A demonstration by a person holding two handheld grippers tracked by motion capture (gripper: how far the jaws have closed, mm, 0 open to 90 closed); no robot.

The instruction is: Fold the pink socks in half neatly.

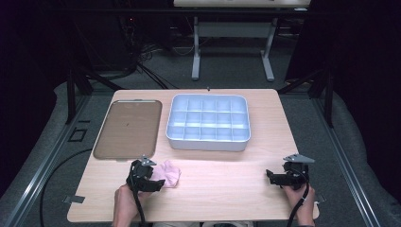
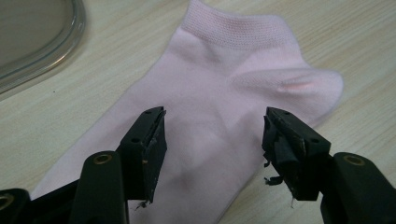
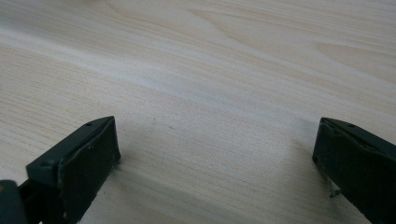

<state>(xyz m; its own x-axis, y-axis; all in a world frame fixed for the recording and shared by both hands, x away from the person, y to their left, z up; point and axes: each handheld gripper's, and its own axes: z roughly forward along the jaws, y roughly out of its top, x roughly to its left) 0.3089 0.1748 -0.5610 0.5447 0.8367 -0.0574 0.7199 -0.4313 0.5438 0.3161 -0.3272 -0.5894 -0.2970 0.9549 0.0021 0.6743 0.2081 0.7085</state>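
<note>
Your left gripper [image 2: 212, 135] sits closest to the lens in the left gripper view, its two black jaws standing apart with the pink sock [image 2: 219, 107] lying flat on the table between and beyond them; the jaws straddle the foot of the sock without closing on it, and whether their tips touch the cloth you cannot tell. From above, that left gripper [image 1: 142, 177] is at about 7 o'clock on the table [image 1: 227, 189], with the sock [image 1: 169, 173] just beside it toward 3 o'clock, near the front edge. A clear tray [image 1: 126, 128] lies at 10 o'clock, and its rim [image 2: 56, 56] shows in the left gripper view at 10 o'clock from the sock's cuff, apart from it. The white divided box [image 1: 176, 131] stands at 12 o'clock, just right of the tray. Your right gripper [image 1: 288, 176] is at about 4 o'clock, well apart from the sock; its jaws are wide apart over bare wood [image 3: 210, 93], holding nothing.
</note>
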